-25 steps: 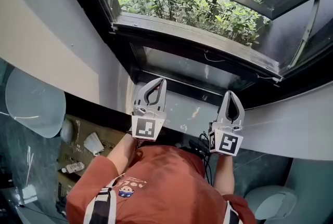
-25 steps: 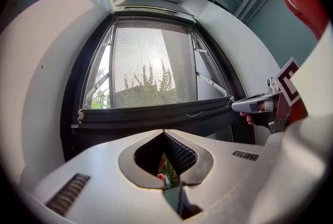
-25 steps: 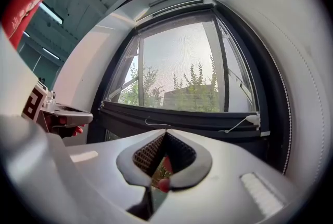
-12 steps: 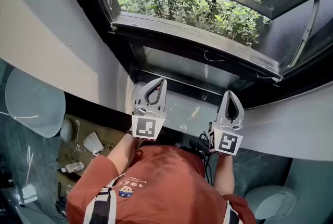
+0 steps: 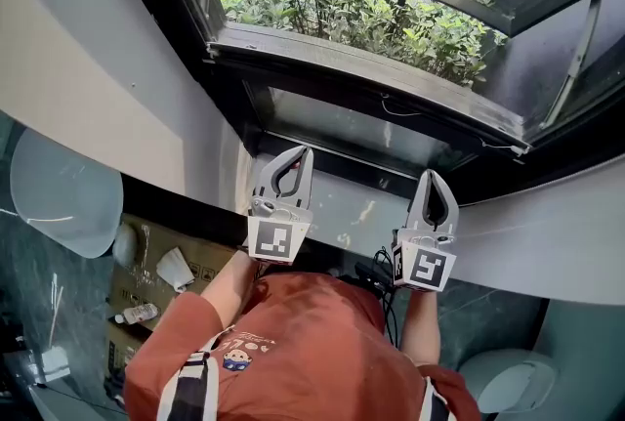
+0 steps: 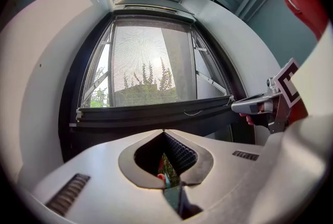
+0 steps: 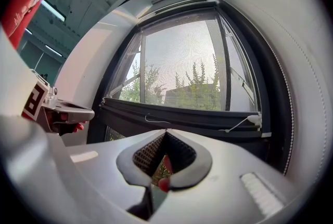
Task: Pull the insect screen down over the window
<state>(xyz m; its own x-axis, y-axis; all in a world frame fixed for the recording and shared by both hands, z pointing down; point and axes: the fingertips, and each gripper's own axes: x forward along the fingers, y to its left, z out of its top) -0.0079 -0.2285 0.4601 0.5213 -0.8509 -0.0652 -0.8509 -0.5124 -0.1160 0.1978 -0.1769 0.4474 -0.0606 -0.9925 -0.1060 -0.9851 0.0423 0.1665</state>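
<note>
Below the dark window frame (image 5: 371, 106), the left gripper (image 5: 299, 160) and right gripper (image 5: 434, 183) hang side by side, both pinched together on nothing, probably held clear of the work. The insect screen (image 6: 151, 62), a fine grey mesh, seems drawn down to its slim black bottom bar (image 6: 156, 112), where a thin pull cord (image 7: 240, 124) dangles.
</note>
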